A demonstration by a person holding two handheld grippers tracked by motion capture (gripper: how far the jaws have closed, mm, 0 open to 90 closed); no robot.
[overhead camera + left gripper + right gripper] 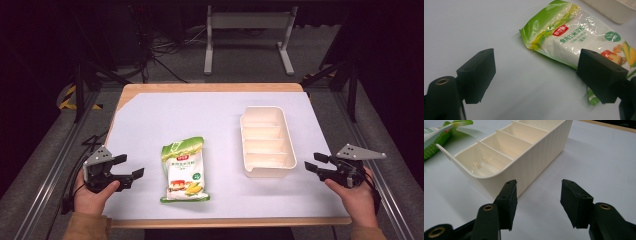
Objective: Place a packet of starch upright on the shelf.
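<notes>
Nearest to the person, the two hands rested at the front edge of the table, each with its tool. The left gripper lay low at the left side with its jaws spread wide and nothing between them. The right gripper was at the right side, also with jaws apart and empty. No object was touched, so I judged the work was only at its start: an approach before the first grasp.

A little further in, the starch bag lay flat on the white sheet, just beside the left gripper and pointing away from the person. In the left gripper view the bag was ahead and to the right of the jaws, with its sealed green top nearer. The next move probably called for the left gripper to go forward, come down over one edge of the bag and close there, because a flat soft pack gives little to hold.

Beyond, the cream tray with dividers stood near the right gripper, apart from the bag. In the right gripper view its ribbed wall was just ahead of the jaws, and the compartments looked empty.

Nothing stood between the grippers and these things. Far behind, a metal frame and cables were on the floor.
</notes>
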